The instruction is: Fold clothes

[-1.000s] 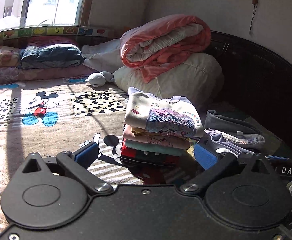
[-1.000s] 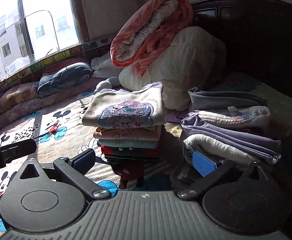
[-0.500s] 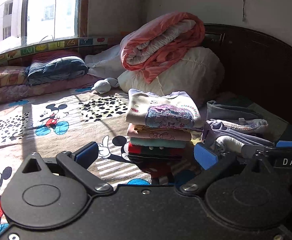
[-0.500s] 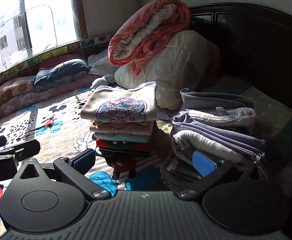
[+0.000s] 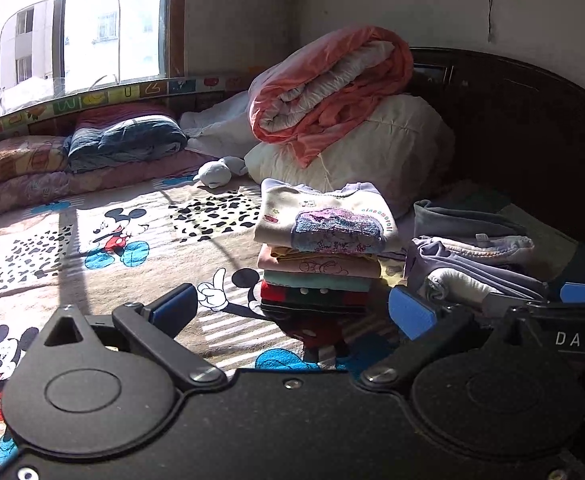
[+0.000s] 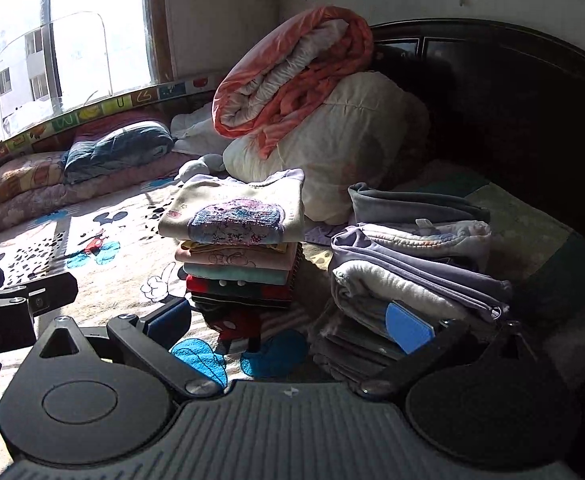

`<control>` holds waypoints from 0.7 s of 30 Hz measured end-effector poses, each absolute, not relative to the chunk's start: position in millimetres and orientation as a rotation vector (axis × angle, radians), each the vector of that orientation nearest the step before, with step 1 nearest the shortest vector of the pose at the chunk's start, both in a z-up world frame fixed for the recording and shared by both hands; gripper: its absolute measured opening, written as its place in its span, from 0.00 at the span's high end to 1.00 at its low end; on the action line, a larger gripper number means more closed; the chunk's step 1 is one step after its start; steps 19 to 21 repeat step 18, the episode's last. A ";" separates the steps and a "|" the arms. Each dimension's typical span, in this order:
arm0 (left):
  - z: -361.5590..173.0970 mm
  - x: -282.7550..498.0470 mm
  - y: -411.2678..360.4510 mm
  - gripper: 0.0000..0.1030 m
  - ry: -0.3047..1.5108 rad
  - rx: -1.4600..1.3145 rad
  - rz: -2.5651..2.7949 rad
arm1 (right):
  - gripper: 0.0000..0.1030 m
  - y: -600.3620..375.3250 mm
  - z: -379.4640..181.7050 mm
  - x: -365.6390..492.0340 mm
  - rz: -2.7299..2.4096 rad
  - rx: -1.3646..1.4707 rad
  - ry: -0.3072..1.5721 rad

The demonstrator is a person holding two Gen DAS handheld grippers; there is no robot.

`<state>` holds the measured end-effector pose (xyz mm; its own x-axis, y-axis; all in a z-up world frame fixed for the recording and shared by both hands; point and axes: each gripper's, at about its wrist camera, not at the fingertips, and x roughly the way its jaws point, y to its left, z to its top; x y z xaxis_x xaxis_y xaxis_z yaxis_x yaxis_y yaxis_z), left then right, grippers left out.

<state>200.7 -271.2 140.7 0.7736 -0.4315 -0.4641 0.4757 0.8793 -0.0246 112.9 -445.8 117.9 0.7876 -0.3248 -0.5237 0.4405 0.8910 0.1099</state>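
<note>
- Left hand-held gripper: fingers spread wide, holding nothing, above the bed.
- Stack of folded tops on the bed, centre.
- Folded grey pile just beside it, right.
- Right hand-held gripper: spread, empty.

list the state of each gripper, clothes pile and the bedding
left gripper: open, empty
right gripper: open, empty
sweatshirt stack: folded, upright
grey pile: folded, looser
pink quilt: rolled, resting on white duvet
</note>
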 end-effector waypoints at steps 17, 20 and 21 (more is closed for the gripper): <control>141.2 186.5 -265.5 0.00 0.476 0.074 -0.471 | 0.00 -436.4 116.0 100.8 -0.396 0.233 0.527; 142.0 185.8 -264.9 0.00 0.468 0.069 -0.452 | 0.00 -435.6 115.9 100.2 -0.395 0.233 0.526; 142.0 185.8 -264.9 0.00 0.468 0.069 -0.452 | 0.00 -435.6 115.9 100.2 -0.395 0.233 0.526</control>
